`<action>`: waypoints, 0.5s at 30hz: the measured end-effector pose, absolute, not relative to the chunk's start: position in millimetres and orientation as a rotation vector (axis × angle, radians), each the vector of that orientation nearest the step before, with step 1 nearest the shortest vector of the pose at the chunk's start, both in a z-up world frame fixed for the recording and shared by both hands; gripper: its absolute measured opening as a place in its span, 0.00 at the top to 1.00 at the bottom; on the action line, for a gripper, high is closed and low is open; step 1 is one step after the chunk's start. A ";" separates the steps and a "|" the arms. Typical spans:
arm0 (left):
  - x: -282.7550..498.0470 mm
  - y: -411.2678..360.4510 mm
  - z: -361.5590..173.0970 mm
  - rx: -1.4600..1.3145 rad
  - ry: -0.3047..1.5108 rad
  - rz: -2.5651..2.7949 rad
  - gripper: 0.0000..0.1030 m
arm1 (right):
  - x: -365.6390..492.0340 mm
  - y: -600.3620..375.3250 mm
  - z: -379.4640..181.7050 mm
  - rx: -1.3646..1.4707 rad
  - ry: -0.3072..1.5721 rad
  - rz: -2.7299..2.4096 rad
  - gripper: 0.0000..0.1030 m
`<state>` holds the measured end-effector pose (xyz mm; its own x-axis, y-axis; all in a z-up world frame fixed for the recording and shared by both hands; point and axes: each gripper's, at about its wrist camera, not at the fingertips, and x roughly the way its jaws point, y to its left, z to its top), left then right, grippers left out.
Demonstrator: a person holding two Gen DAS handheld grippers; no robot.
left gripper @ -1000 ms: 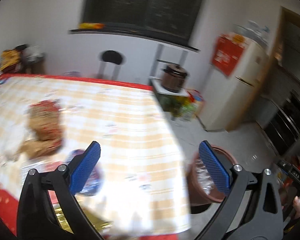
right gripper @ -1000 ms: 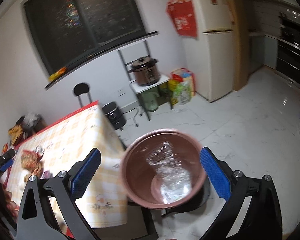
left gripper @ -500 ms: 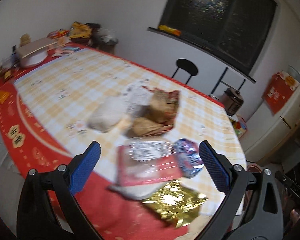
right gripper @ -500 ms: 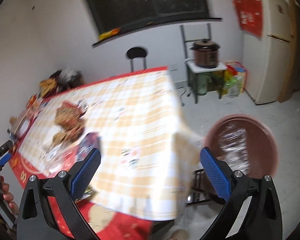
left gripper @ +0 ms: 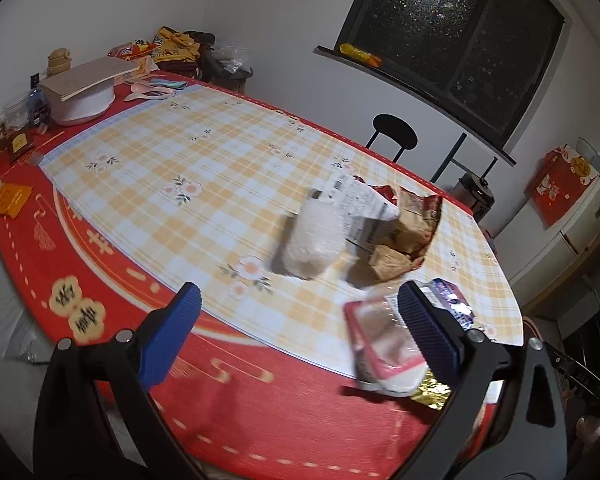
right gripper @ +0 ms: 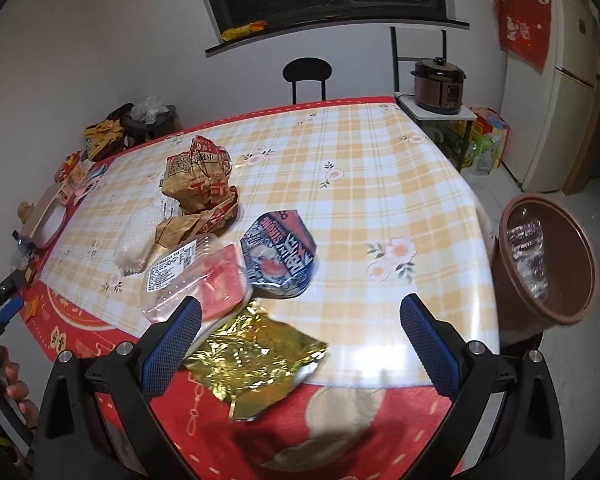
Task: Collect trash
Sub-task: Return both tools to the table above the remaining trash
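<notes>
Checked yellow-and-white cloth (right gripper: pixel 380 184) covers most of a table (left gripper: pixel 260 412) with a red printed border, set in a white-walled room with a dark window (left gripper: pixel 452 20), a black chair (right gripper: pixel 307 72) at the far side, a cooker (right gripper: pixel 440 84) on a stand and a pale fridge (right gripper: pixel 568 80). Trash lies bunched near the table's near edge — crumpled brown paper bags (right gripper: pixel 198 188), a whitish plastic bag (left gripper: pixel 314 236), a clear plastic tray with a pink base (right gripper: pixel 204 280), a blue noodle-cup lid (right gripper: pixel 280 256) touching it, and a gold foil wrapper (right gripper: pixel 256 356) at the edge. A brown bin (right gripper: pixel 540 264) stands on the floor beside the table corner, holding clear crinkled plastic (right gripper: pixel 528 248). The left gripper (left gripper: pixel 298 334) and the right gripper (right gripper: pixel 300 344) both hang above the table with jaws spread wide, holding nothing.
</notes>
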<state>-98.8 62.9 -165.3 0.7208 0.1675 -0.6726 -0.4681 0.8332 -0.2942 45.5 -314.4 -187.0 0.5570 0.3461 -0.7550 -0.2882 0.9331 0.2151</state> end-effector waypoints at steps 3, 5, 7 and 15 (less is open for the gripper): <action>-98.4 83.2 -166.5 -0.460 0.692 0.339 0.06 | 35.3 -301.8 -192.4 0.098 0.918 0.336 0.05; -98.0 92.1 -167.3 -0.458 0.700 0.318 0.06 | 29.3 -295.7 -195.9 0.112 0.928 0.314 0.05; -96.0 97.7 -169.1 -0.462 0.711 0.290 0.06 | 23.3 -290.0 -197.6 0.120 0.936 0.295 0.05; -62.3 79.7 -198.0 -0.643 0.813 0.155 0.07 | 27.6 -287.1 -194.6 0.087 0.937 0.286 0.05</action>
